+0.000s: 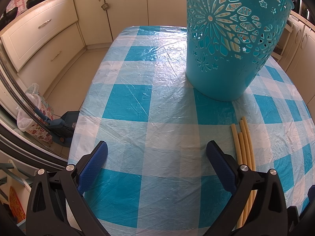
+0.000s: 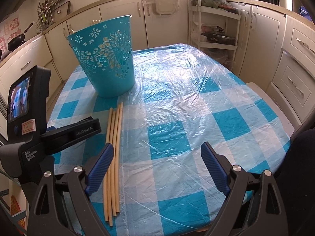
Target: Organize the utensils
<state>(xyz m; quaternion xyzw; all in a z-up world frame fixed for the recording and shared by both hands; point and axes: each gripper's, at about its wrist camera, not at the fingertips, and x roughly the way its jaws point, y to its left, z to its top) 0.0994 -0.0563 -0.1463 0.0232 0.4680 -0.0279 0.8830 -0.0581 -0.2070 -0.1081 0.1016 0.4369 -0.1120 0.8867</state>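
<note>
On the checked tablecloth (image 2: pixel 177 106), four chopsticks (image 2: pixel 114 147) lie side by side just in front of the teal basket (image 2: pixel 106 59), which already holds a few more. The right gripper (image 2: pixel 157 167) hangs over them, jaws wide apart and empty, its left pad by the bundle; the left gripper (image 1: pixel 157 163) is likewise spread and holds nothing. The step looks like the reach for a pickup: next, the right jaws should shift left to straddle a stick, then close.

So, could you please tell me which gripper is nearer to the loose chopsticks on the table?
Right. The right gripper has them beside its left finger; the left gripper sits further left.
</note>
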